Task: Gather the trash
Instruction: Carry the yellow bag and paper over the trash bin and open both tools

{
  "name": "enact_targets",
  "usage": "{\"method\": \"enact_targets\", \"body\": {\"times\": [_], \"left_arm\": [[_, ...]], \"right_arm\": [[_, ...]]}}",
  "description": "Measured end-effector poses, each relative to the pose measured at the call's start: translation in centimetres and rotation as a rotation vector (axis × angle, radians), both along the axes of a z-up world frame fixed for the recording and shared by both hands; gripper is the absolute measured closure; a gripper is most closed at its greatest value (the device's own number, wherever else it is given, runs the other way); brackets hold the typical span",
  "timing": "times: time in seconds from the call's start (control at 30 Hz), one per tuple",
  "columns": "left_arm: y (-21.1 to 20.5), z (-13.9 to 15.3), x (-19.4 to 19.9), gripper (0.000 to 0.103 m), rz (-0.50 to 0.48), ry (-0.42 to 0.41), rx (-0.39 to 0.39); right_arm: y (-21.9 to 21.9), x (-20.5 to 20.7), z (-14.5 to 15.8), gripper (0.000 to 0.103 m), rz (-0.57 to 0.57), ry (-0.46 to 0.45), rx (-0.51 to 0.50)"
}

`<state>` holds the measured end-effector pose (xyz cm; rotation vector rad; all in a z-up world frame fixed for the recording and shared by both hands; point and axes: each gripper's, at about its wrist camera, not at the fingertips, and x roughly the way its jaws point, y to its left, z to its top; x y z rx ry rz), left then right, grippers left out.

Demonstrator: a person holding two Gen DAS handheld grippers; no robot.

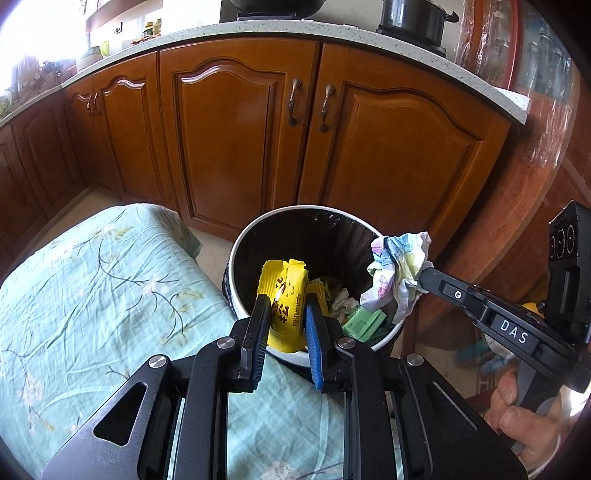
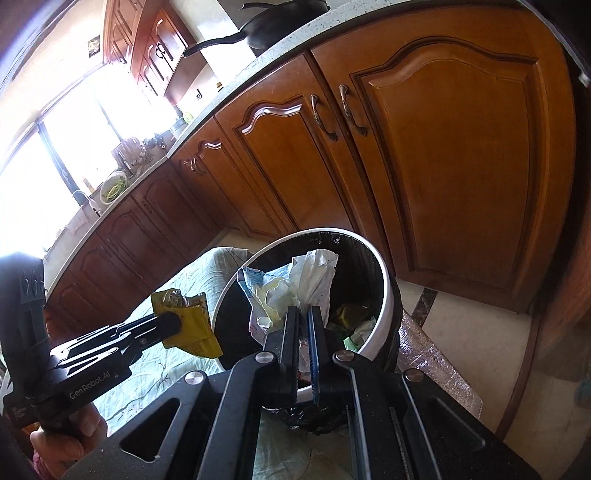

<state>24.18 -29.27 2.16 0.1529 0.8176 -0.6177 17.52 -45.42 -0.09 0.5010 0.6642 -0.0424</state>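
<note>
Left gripper point(image 1: 286, 314) and right gripper point(image 2: 303, 328) both clamped.

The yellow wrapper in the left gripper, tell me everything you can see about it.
The yellow wrapper is a crinkled, glossy plastic-looking packet with dark printed characters and a torn, open top edge. It stands roughly upright, pinched at its lower part between the fingers of the left gripper, which is shut on it. It hangs over the near rim of the white-rimmed, black-lined trash bin, not yet dropped in.

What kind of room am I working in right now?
Most likely a home kitchen: brown wooden cabinet doors under a speckled white countertop, a black metal pot on the stove, and a sink area by the bright window.
</note>
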Motion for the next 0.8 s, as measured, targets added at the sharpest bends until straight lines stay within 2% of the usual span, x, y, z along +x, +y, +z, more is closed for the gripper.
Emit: {"method": "enact_targets", "body": {"times": [0.33, 0.8], "left_arm": [[-2.4, -0.7, 1.6, 0.085, -0.004, 0.012, 0.032], [-2.7, -2.1, 3.1, 0.085, 0.006, 0.045, 0.055]], "right_arm": [[-0.1, 1.1, -0.1, 0.098, 0.011, 0.024, -0.008], [0.3, 2.5, -0.3, 0.098, 0.026, 0.047, -0.024]]}}
